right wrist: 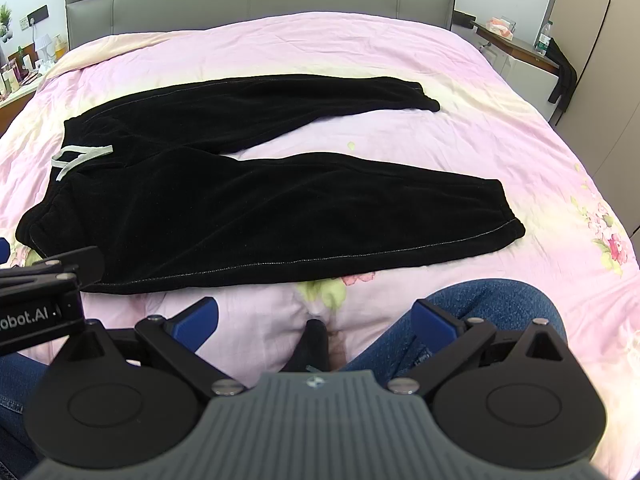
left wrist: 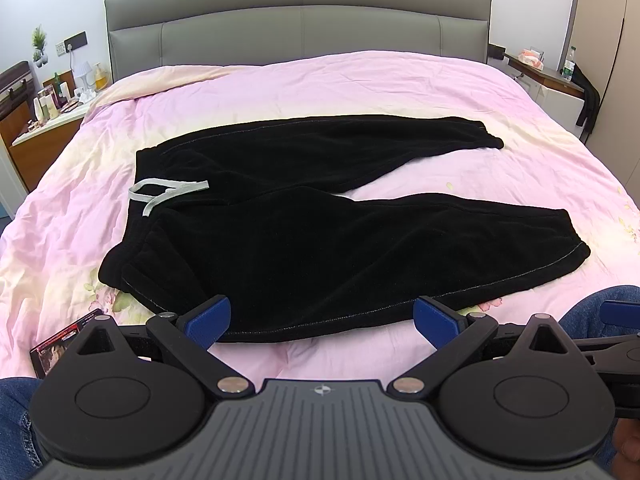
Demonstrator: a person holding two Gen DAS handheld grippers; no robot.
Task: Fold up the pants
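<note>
Black fleece pants [left wrist: 304, 216], one pair, lie spread flat across the middle of a bed [left wrist: 520, 184] under a pink floral cover. Waistband to the left, two legs running right and splayed apart, a wedge of pink cover showing between them. One pale grey drawstring [left wrist: 168, 192], loosely looped, rests on the waistband. One cuff per leg: far cuff [left wrist: 490, 138], near cuff [left wrist: 572, 240]. No fold is made yet.

Left hand-held gripper [left wrist: 322, 320]: jaws spread wide, empty, hovering just over the near hem of the near leg. Right hand-held gripper [right wrist: 316, 320]: jaws likewise spread, empty, held over bare cover and the person's denim-clad knee [right wrist: 500, 312], short of the fabric.

Step in hand, as judged: take the near leg and lay it over the far one. To do it well, pinch the near edge at two well-separated spots, one towards the waistband and one towards the near cuff, catching both layers; lift together and carry across so seams and cuffs meet, keeping the drawstring inside the fold. Uneven lift would probably drag the crotch into a bunch.

Surroundings: one grey padded headboard [left wrist: 300, 20]; one bedside cabinet far left with bottles [left wrist: 48, 104], too many and too small to count; one shelf far right [left wrist: 544, 76]; one printed card [left wrist: 64, 340] on the cover, near left.
</note>
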